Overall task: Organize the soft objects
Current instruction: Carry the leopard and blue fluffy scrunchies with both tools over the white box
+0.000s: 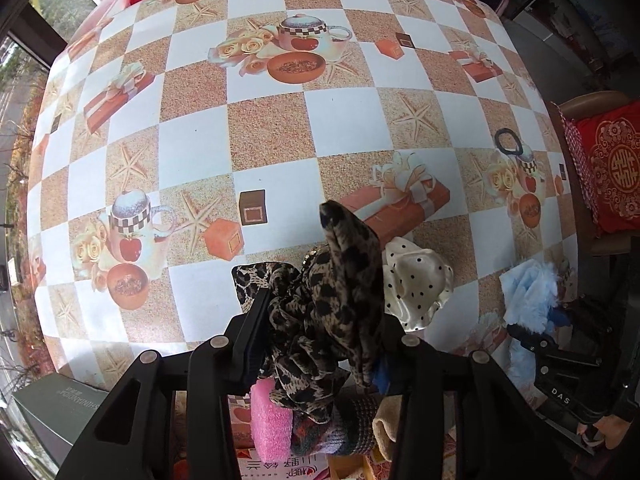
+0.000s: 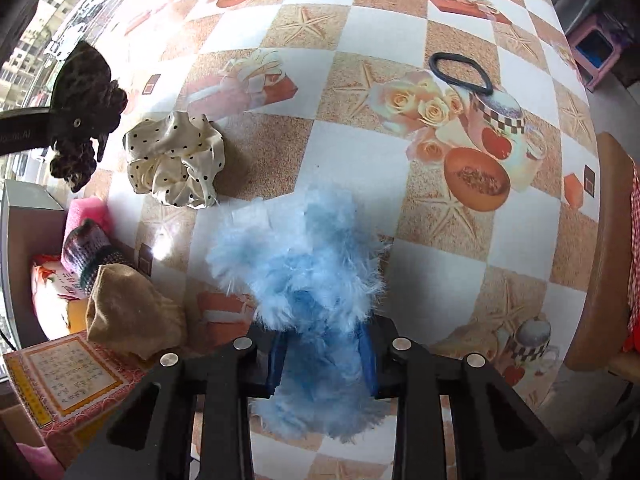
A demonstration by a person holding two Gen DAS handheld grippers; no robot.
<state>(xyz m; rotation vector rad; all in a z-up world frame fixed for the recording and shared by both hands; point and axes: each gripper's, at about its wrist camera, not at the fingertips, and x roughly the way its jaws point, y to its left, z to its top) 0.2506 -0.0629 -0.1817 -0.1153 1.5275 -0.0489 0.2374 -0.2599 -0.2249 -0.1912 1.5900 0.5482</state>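
Observation:
My left gripper (image 1: 320,320) is shut on a leopard-print scrunchie (image 1: 332,308) and holds it above the table's near edge; it also shows in the right wrist view (image 2: 86,108). My right gripper (image 2: 324,336) is shut on a fluffy light-blue scrunchie (image 2: 308,264), also seen at the right of the left wrist view (image 1: 528,292). A cream polka-dot scrunchie (image 2: 174,160) lies on the table between them (image 1: 416,280). A black hair tie (image 2: 460,72) lies farther back on the table (image 1: 508,142).
A box (image 2: 60,376) off the table's near-left edge holds a pink sponge (image 1: 272,420), a knitted item (image 2: 90,252) and a tan cloth (image 2: 128,316). The checkered tablecloth (image 1: 264,132) covers the table. A chair with a red cushion (image 1: 616,168) stands at the right.

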